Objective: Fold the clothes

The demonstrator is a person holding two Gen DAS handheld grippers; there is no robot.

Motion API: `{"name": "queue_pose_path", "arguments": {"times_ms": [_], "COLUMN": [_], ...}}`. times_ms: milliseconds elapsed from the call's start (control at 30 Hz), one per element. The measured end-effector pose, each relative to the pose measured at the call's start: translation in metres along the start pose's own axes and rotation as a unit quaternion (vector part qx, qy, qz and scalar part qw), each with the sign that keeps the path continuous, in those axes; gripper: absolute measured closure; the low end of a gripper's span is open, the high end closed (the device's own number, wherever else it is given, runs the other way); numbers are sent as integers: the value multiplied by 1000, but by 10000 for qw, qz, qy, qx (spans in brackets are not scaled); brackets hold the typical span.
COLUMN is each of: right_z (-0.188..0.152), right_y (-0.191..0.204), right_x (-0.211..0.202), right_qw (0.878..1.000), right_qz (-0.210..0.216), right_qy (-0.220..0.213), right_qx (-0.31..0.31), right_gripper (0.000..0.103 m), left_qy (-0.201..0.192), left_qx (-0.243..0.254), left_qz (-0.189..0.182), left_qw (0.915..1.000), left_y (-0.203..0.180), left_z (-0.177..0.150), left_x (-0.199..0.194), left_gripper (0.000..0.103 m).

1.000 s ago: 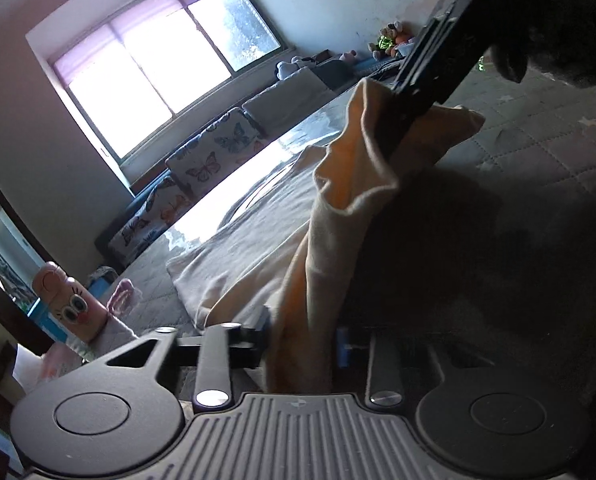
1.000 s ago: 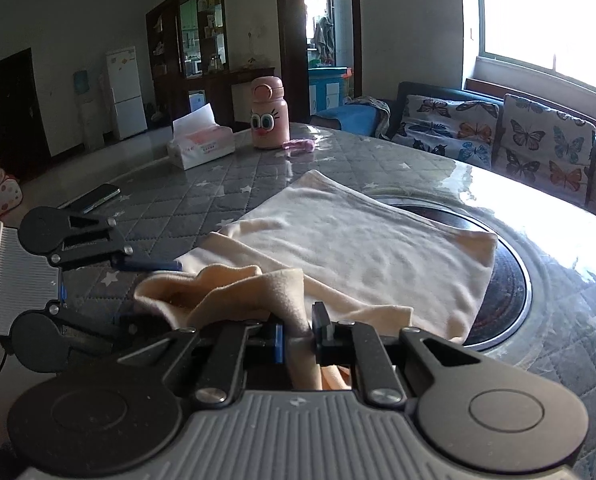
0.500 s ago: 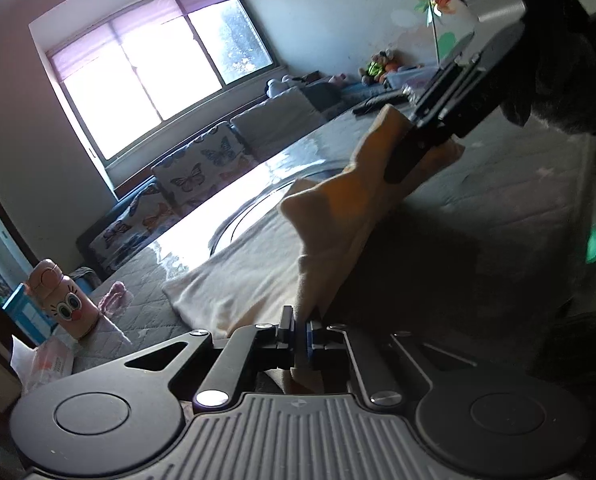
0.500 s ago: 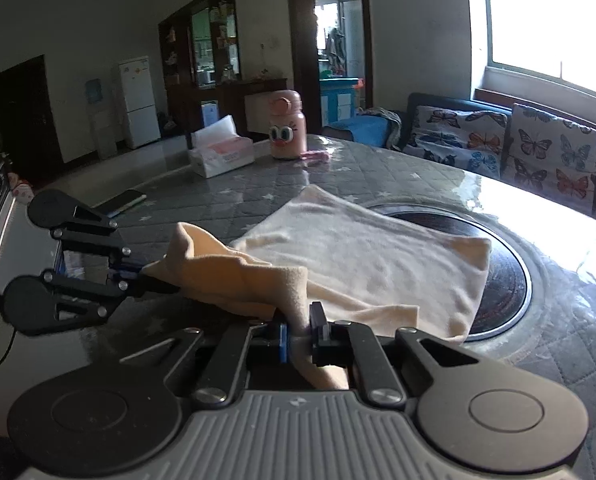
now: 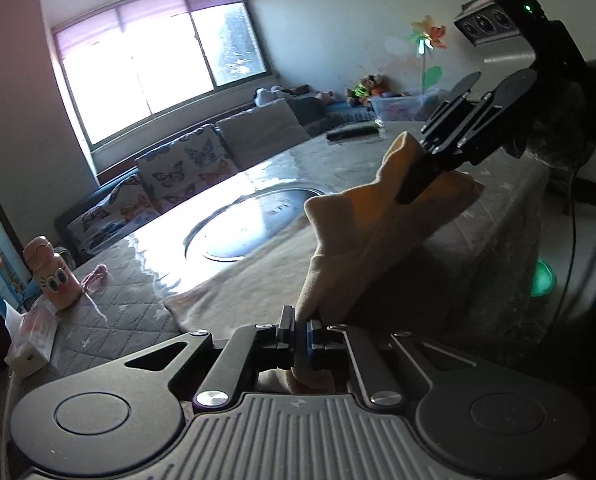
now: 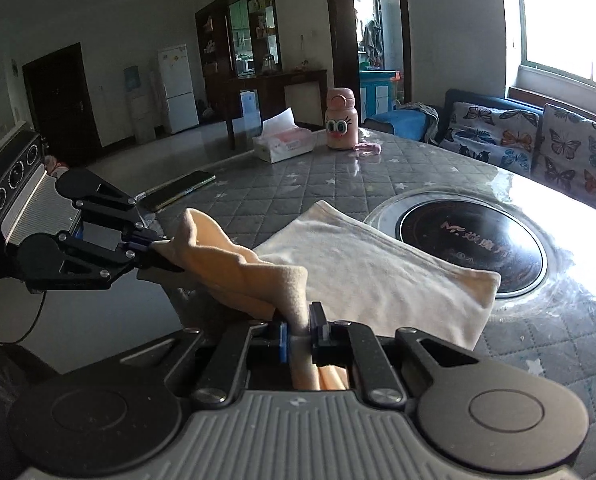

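Left gripper [image 5: 301, 334]: clamped on one near corner of the cream garment [image 6: 378, 268], the cloth pinched flat between its pads and running up and away from them.
Right gripper [image 6: 300, 334]: clamped on the other near corner, a fold of cloth squeezed between the pads and bunching just beyond them.
Garment, place: its near edge hangs raised between the two grippers, sagging in a soft ridge from one to the other; the rest lies flat on the bench [image 6: 298, 184] ahead of both.
Garment, far end: ahead and to the right of the right gripper, its far corner rests at the rim of the round inset hob [image 6: 472, 246].
Why held so: pinching both corners of one edge keeps that edge straight, which would let it travel as one line over the flat part.
Why lifted: with the edge off the bench, the cloth can be carried over without dragging and rucking the layer beneath.
Stage, as judged: a fold in hand; the flat part already looks doubled, though I cannot tell how many layers it has.
Next move calls for: both grippers moving level and together, so the edge lands square on the far side.
Risk: the slack ridge between the grippers may set down as a wrinkle.
Beyond the garment: a pink bottle [image 6: 340, 120], tissue box [image 6: 283, 144] and phone [image 6: 179, 190], well apart.
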State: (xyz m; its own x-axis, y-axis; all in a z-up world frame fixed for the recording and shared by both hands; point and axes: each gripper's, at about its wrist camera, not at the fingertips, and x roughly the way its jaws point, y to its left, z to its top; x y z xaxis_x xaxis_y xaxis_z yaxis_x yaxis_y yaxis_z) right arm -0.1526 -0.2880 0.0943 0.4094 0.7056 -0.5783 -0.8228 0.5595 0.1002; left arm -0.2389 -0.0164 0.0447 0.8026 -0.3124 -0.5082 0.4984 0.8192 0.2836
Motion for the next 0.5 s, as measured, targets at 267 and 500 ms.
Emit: {"name": "queue_pose_path", "arguments": {"times_ms": [267,500], "right_z": [34,59], "right_y": [-34,-88], "right_x": [31,100], "right_qw": [9999,9985], "right_qz": [-106,-326], "right_qy": [-18,243], "right_qx": [106,371], "right_gripper": [94,94], "left_qy": [-54,441], "left_qx": [-322,-823], "left_qz": [325,443], "left_qw": [9989,9946], "left_y": [53,95], "left_z": [28,35], "left_x": [54,136], "left_gripper": [97,97]}}
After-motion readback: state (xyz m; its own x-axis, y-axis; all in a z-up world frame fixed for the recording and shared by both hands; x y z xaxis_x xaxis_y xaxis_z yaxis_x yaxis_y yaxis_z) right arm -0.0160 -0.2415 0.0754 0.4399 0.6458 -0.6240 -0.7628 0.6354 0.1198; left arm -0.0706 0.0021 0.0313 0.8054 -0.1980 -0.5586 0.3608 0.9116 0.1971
